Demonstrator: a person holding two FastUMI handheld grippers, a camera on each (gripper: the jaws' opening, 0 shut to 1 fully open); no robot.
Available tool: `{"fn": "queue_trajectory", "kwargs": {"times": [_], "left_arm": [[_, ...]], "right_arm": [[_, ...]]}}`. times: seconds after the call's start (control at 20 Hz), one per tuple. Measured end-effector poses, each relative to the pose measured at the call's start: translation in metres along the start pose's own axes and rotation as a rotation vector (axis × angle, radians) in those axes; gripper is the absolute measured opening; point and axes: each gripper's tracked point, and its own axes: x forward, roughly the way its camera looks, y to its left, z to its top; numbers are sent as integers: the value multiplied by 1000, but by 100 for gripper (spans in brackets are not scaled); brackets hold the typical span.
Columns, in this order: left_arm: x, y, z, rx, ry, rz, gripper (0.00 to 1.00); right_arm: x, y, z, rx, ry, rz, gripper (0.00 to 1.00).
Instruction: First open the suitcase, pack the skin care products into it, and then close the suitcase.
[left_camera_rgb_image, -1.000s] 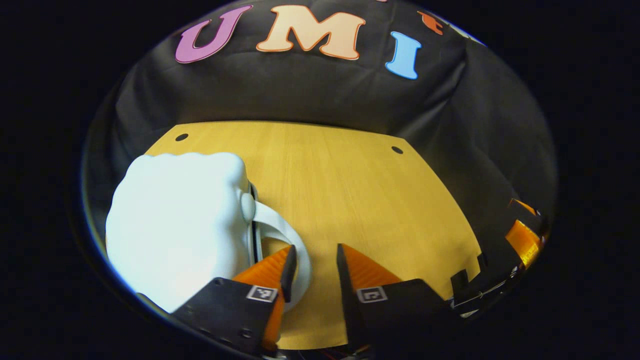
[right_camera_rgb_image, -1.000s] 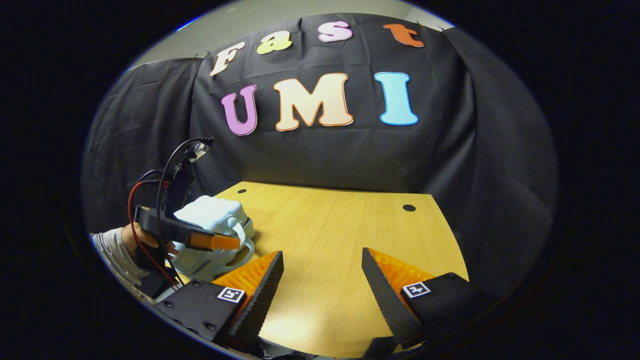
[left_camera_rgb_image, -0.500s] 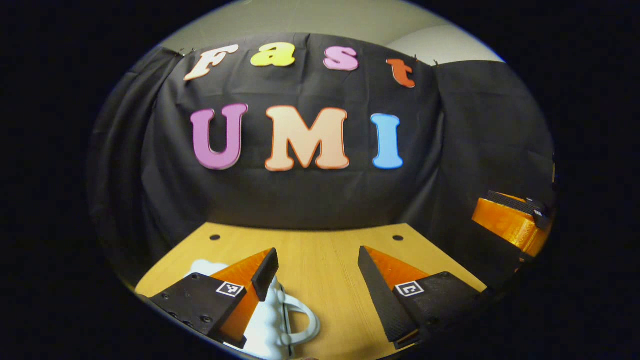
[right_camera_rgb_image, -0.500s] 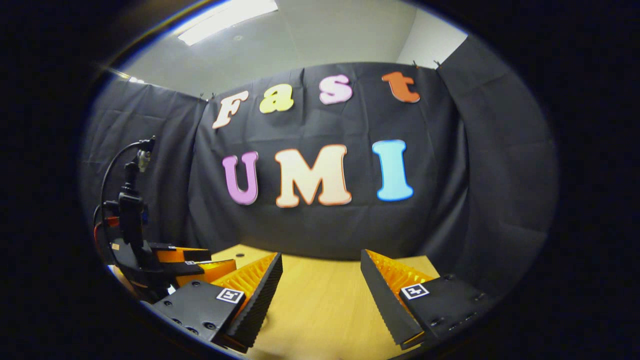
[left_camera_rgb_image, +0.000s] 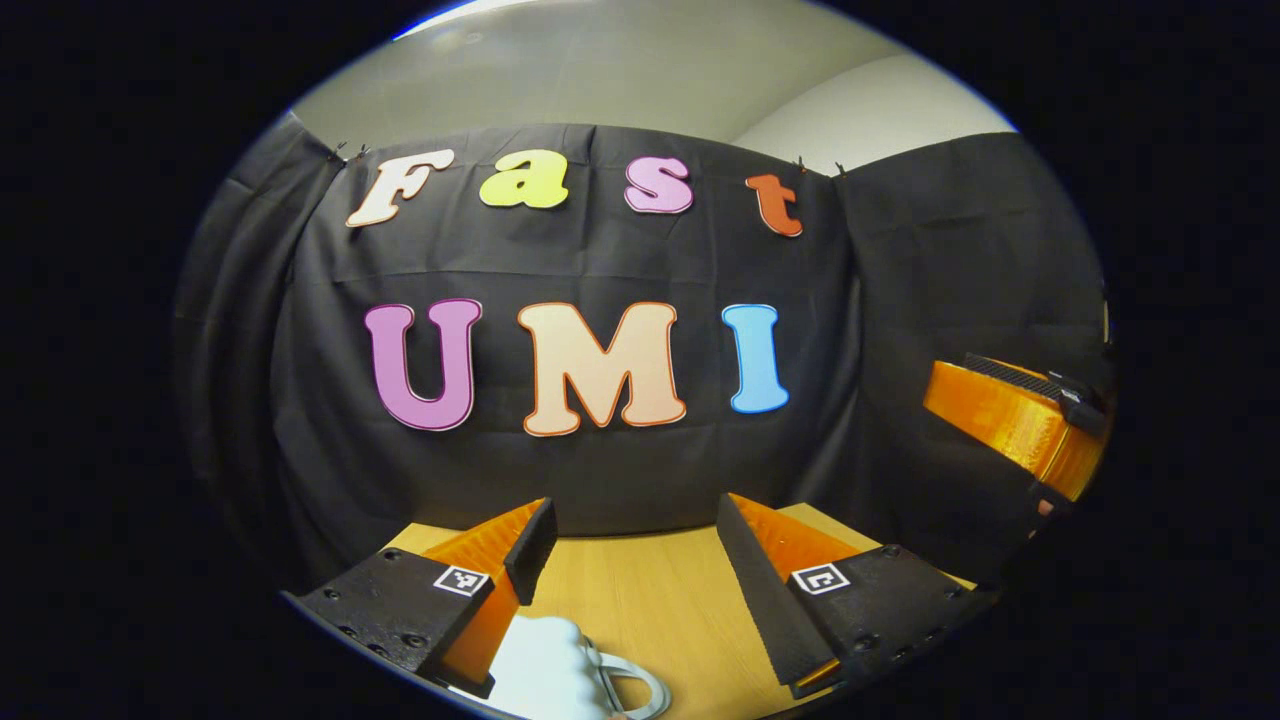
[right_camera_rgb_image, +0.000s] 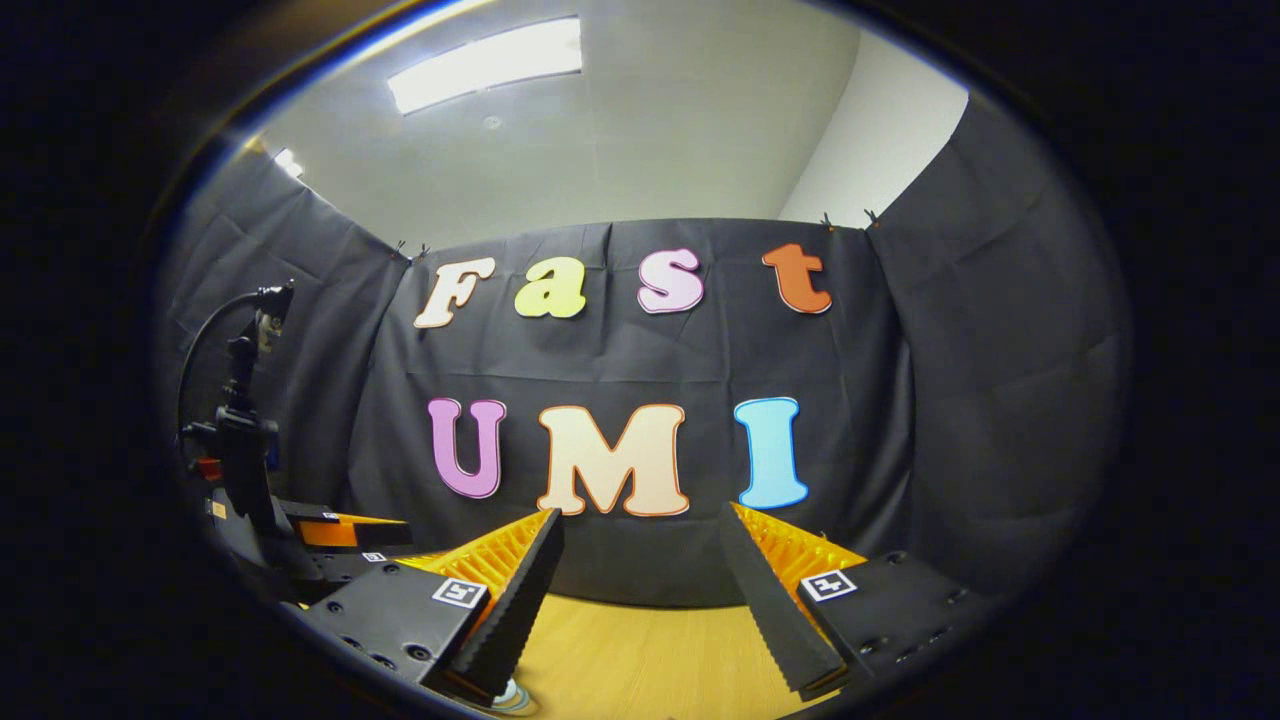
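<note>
Risen and tipped back since a second ago: left hand-held gripper (left_camera_rgb_image: 632, 510), then low beside the suitcase and looking down on it, now aimed at the booth wall. Spread wide, gripping nothing. Likewise the right hand-held gripper (right_camera_rgb_image: 640, 518): fingers well apart, empty, pointed at wall and ceiling, up off the desk (right_camera_rgb_image: 640, 665), with the left one off to its left side. Just below the left gripper's own left finger, at the very bottom of the left gripper view, a sliver of the pale suitcase (left_camera_rgb_image: 555, 675) lying on the desk, handle loop (left_camera_rgb_image: 640, 685) turned to the right, near the finger but apart from it. Too little of the shell in sight to tell whether latched or ajar. Probably between moves, with either opening or a final check still to come; hard to say which from this. To do it well: pitch both grippers back down first, so that the case sits in plain sight before any approach. Steady the shell with the left, work the lid edge with the right. Avoid pulling on the handle loop alone, since so light a case would likely slide or lift off the desk. Keep the fingers wide until astride the lid edge, then close gently.
</note>
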Motion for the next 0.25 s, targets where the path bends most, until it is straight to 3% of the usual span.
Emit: {"fn": "queue_trajectory", "kwargs": {"times": [0.25], "left_arm": [[-3,4,0,14,-3,-29,94]], "right_arm": [[2,4,0,-10,16,-9,98]]}}
